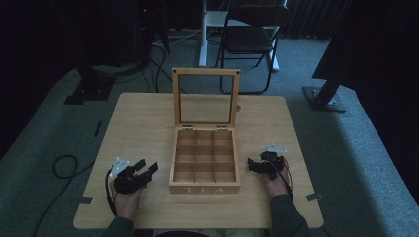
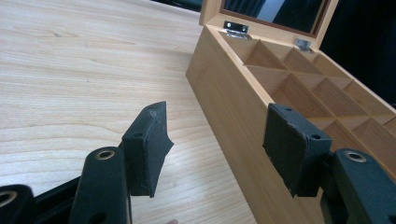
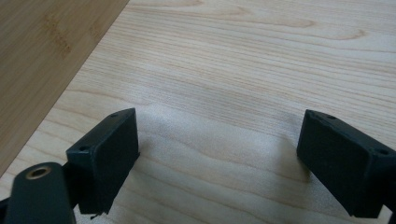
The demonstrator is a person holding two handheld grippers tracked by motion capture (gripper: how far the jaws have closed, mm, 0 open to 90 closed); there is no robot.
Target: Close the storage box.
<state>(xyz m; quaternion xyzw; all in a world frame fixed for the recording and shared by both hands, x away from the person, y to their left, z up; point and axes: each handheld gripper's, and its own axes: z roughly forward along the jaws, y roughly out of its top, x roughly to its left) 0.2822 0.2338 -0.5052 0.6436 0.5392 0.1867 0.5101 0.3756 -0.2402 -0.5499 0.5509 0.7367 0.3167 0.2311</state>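
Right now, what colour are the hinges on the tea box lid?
Silver metal hinges, clearest in the left gripper view, on the light wooden tea box.

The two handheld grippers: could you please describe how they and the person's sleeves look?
Both the left gripper and right gripper are black, with flat rectangular screw-fastened pads, brass-ringed holes, a grey three-cornered plate on top and a trailing black cable. The sleeves are dark grey-green.

Wooden tea box (image 1: pixel 204 170): light wood, square, "TEA" lettered on its front wall, nine compartments in a three-by-three grid. Glass-paned lid (image 1: pixel 206 98) open, standing upright on two metal hinges. Sits mid-table toward the near edge.
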